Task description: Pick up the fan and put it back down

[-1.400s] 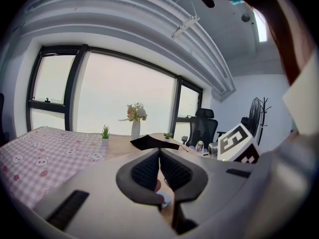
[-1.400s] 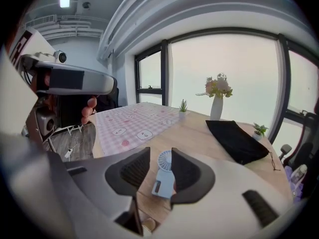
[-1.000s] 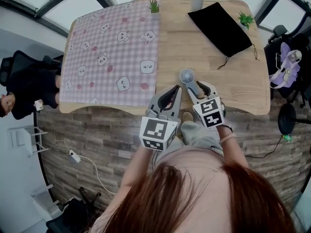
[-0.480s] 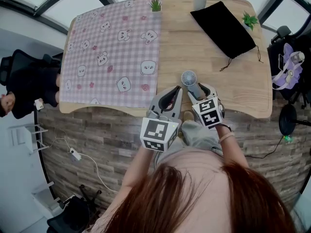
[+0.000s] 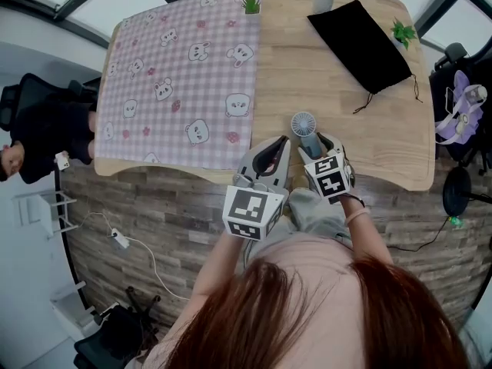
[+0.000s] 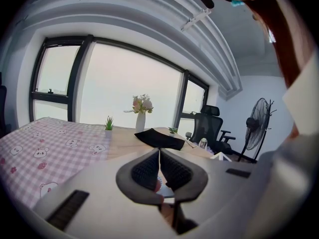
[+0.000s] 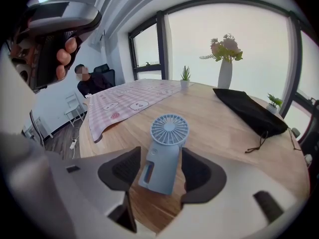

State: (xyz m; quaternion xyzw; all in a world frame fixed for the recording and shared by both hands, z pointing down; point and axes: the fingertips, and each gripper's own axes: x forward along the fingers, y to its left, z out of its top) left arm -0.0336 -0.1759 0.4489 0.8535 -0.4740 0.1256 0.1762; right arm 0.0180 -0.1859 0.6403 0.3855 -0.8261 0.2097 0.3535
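Handheld fan (image 7: 164,153), near checked tablecloth (image 5: 177,75): likely light, rigid, slippery plastic; grip handle, not grille; right gripper (image 7: 159,171) jaws apart astride it, untouching; left gripper (image 6: 159,171) closed, empty.

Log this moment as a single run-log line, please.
right claw: open, straddling fan handle | fan: lying on table, not gripped | left claw: shut, empty
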